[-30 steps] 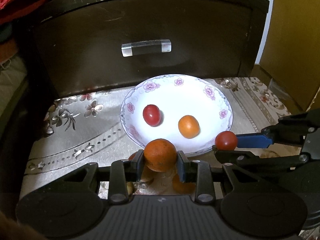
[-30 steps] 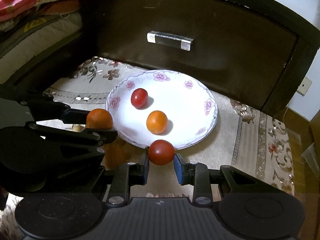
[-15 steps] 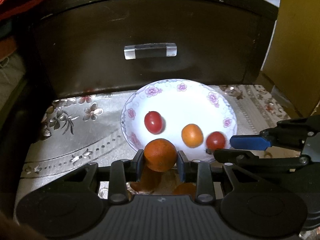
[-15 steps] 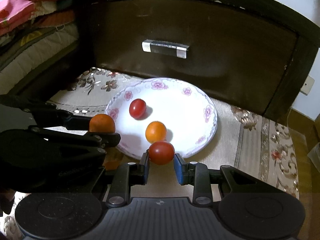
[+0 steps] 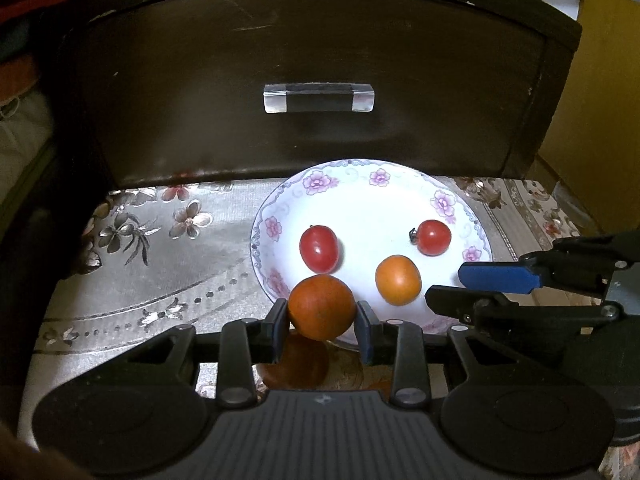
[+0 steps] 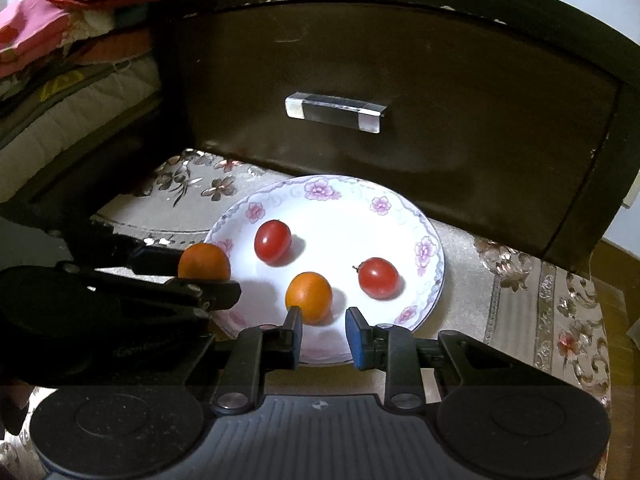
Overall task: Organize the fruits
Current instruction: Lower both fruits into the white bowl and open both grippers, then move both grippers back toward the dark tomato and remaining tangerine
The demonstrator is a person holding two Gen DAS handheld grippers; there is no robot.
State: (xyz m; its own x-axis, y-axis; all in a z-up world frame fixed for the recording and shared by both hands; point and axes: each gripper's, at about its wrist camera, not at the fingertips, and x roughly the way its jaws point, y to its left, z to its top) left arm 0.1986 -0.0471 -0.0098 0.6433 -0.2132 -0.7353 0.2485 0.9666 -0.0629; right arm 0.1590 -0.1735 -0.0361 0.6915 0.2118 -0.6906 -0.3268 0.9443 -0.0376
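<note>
The table (image 5: 160, 280) carries a silver cloth with flowers, and behind its back edge stands one dark drawer front (image 5: 320, 40) with one clear handle (image 5: 319, 98). Folded bedding (image 6: 60, 60) lies beyond the left edge. One flowered plate (image 5: 344, 170) sits near the back edge and holds two red tomatoes (image 5: 319, 249) (image 5: 433, 237) and one orange tomato (image 5: 398, 280). The left gripper (image 5: 322, 322) pinches a second orange fruit (image 5: 322, 307) over the plate's near rim; its jaws have just been opening slightly. The right gripper (image 6: 323, 332) stands a little spread, with nothing between its jaws.
</note>
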